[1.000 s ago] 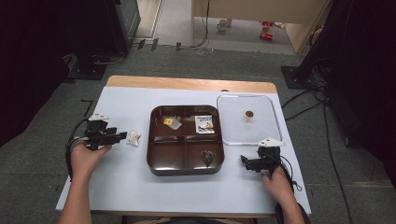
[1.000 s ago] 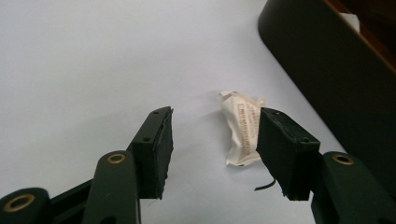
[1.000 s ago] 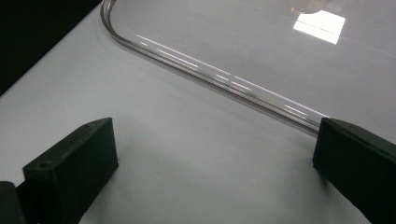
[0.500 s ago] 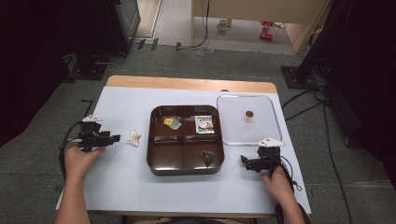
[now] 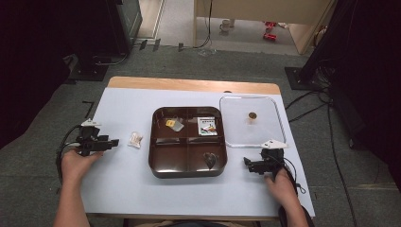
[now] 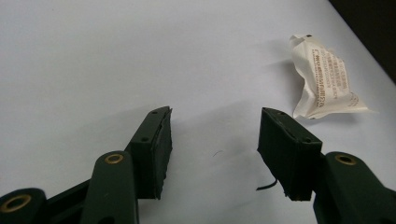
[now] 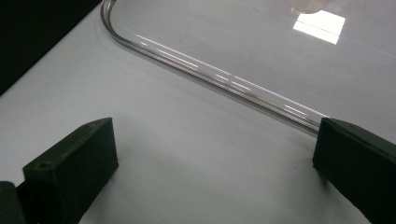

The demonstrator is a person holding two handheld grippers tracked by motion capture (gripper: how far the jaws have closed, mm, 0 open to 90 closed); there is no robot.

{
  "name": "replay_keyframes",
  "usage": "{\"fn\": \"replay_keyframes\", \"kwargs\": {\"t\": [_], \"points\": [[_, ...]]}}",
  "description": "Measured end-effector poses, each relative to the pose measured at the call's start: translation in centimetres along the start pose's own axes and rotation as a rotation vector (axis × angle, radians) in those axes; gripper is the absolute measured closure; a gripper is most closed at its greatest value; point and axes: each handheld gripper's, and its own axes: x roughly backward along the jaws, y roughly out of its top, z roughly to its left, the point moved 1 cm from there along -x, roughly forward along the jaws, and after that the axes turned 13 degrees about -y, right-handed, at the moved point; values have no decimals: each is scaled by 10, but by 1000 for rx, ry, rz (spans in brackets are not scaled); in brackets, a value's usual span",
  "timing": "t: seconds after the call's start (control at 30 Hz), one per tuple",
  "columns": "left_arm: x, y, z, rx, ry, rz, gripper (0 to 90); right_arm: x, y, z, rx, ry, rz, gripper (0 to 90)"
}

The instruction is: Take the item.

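A small white packet (image 5: 135,139) lies on the white table just left of a brown four-part tray (image 5: 169,159). My left gripper (image 5: 115,141) rests on the table to the left of the packet and points at it, open and empty. In the left gripper view the packet (image 6: 324,81) lies ahead and to the right of the open left gripper (image 6: 215,135). My right gripper (image 5: 246,162) sits right of the tray, below a clear lid (image 5: 267,130), also open and empty. In the right gripper view the lid's rim (image 7: 210,74) crosses ahead of the right gripper (image 7: 215,154).
The tray holds a yellow and silver packet (image 5: 174,124) at the upper left, a white printed packet (image 5: 207,126) at the upper right and a dark item (image 5: 209,159) at the lower right. A small brown knob (image 5: 252,115) sits on the lid. Cables trail from both grippers.
My left gripper has drawn back to the left, away from the white packet, then settled. The right gripper has stayed where it was.
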Motion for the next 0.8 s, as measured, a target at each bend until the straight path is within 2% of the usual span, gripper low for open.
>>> {"fn": "replay_keyframes", "kwargs": {"t": [0.07,0.13,0.2,0.37,0.5,0.8], "points": [[0,-1,0,-6,-11,-4,397,0,0,0,0,0,0,0],[-1,-4,0,-34,-26,-13,375,0,0,0,1,-1,-1,0],[-2,-8,-4,-102,1,-12,372,0,0,0,1,0,1,0],[-6,-8,-8,-130,16,3,320,0,0,0,1,-1,1,0],[-8,-10,-11,-175,30,15,275,0,0,0,1,0,1,0],[-9,-11,-12,-188,31,17,252,0,0,0,1,0,1,0]]}}
